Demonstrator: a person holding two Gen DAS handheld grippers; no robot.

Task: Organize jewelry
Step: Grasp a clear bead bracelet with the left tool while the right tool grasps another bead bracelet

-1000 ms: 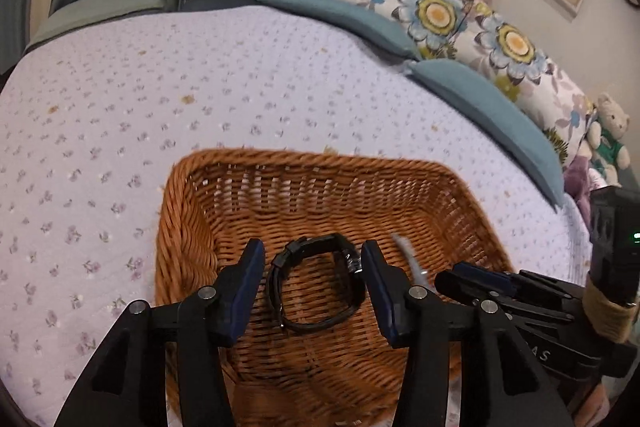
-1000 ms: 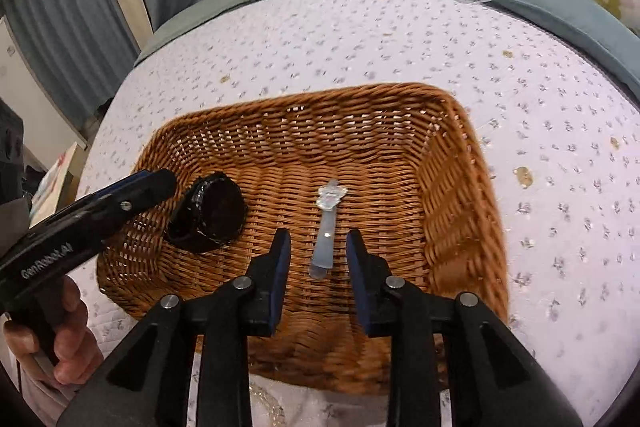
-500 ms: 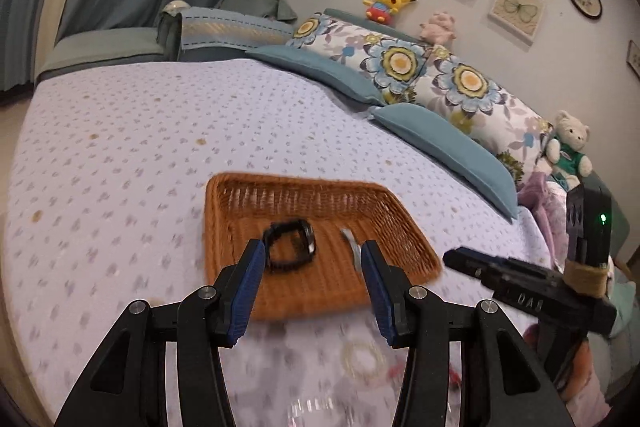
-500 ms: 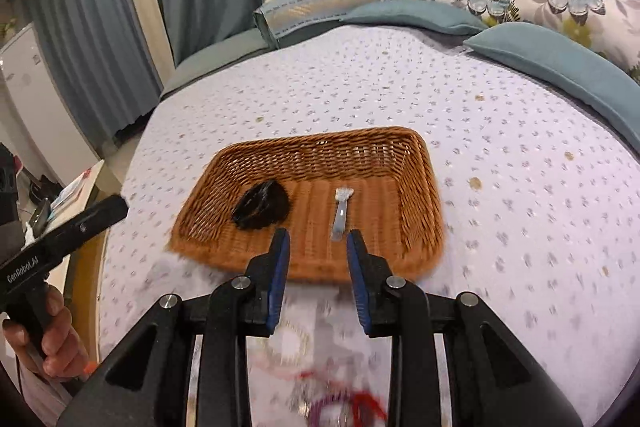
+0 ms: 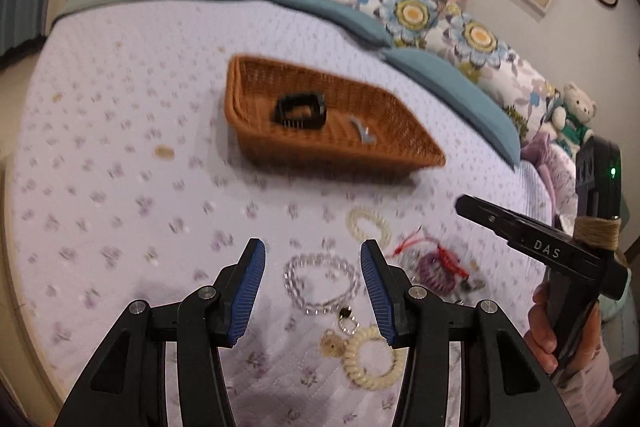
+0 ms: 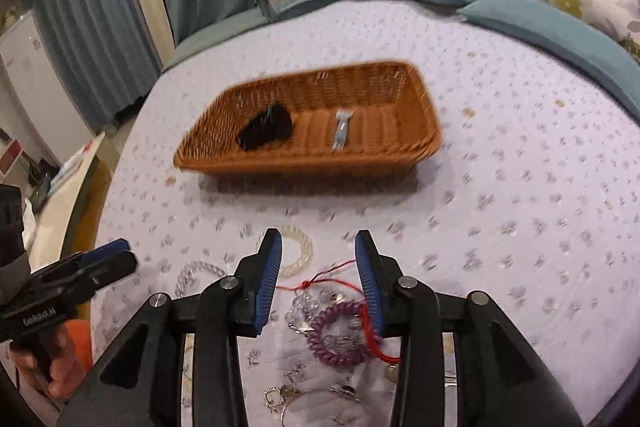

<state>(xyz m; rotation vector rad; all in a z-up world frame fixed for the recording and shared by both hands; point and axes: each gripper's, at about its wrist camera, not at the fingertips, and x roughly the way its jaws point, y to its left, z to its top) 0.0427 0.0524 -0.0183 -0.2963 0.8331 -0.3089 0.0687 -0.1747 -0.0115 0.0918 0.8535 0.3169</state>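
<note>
A wicker basket (image 5: pixel 404 151) (image 6: pixel 424 107) lies on the bed with a black watch (image 5: pixel 298 111) (image 6: pixel 264 131) and a silver clip (image 5: pixel 362 131) (image 6: pixel 341 130) inside. Nearer to me, loose jewelry lies on the quilt. My left gripper (image 5: pixel 312 269) hangs open over a clear bead bracelet (image 5: pixel 320 285); a cream coil hair tie (image 5: pixel 370 361) lies just in front. My right gripper (image 6: pixel 318 273) has its jaws opening, nothing pressed between them, above a purple coil tie (image 6: pixel 336 333) and a red cord (image 6: pixel 332 275). A pearl bracelet (image 5: pixel 368 225) (image 6: pixel 298 253) lies toward the basket.
Blue and floral pillows (image 5: pixel 448 27) line the far side of the bed, with plush toys (image 5: pixel 572 115) at the right. Curtains (image 6: pixel 100 7) and furniture stand to the left. The other hand-held gripper shows at each view's side (image 5: pixel 536 247) (image 6: pixel 72 279).
Both grippers have pulled back from over the basket to above the jewelry pile near the bed's edge. The right jaws have widened; the watch and clip stay in the basket.
</note>
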